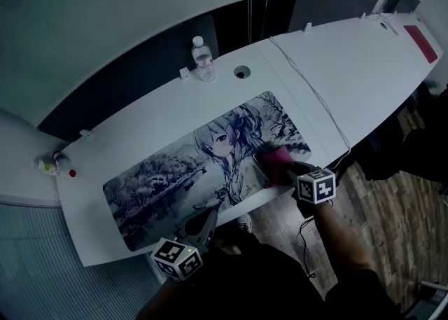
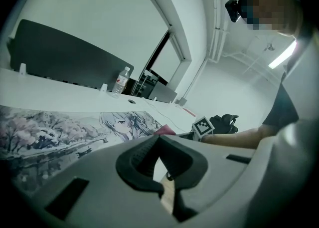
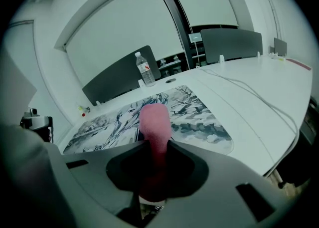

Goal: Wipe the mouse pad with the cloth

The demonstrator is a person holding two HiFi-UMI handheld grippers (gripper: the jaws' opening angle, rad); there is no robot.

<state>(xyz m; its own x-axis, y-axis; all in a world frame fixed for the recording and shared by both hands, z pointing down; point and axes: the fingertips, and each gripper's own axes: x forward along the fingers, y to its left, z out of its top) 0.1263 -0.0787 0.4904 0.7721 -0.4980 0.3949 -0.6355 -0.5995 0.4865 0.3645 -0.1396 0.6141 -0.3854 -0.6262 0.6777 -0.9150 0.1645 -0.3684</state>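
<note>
Closest to the camera, the left gripper (image 1: pixel 204 219) hangs over the near edge of the long printed mouse pad with a grey anime-girl and snowy-tree picture (image 1: pixel 168 180), its black pads pressed together on nothing. At the pad's right end the right gripper (image 1: pixel 271 166) pinches a folded pink cloth (image 1: pixel 275 155), which touches the pad's surface. The pad lies on a white curved desk (image 1: pixel 350 73). Behind the pad stand a clear plastic water bottle (image 1: pixel 203 58), its label too small to read, and a round cable hole (image 1: pixel 242 72). A thin white cable (image 1: pixel 318 98) runs along the desk just right of the pad. Both grippers' cubes carry black square markers.
</note>
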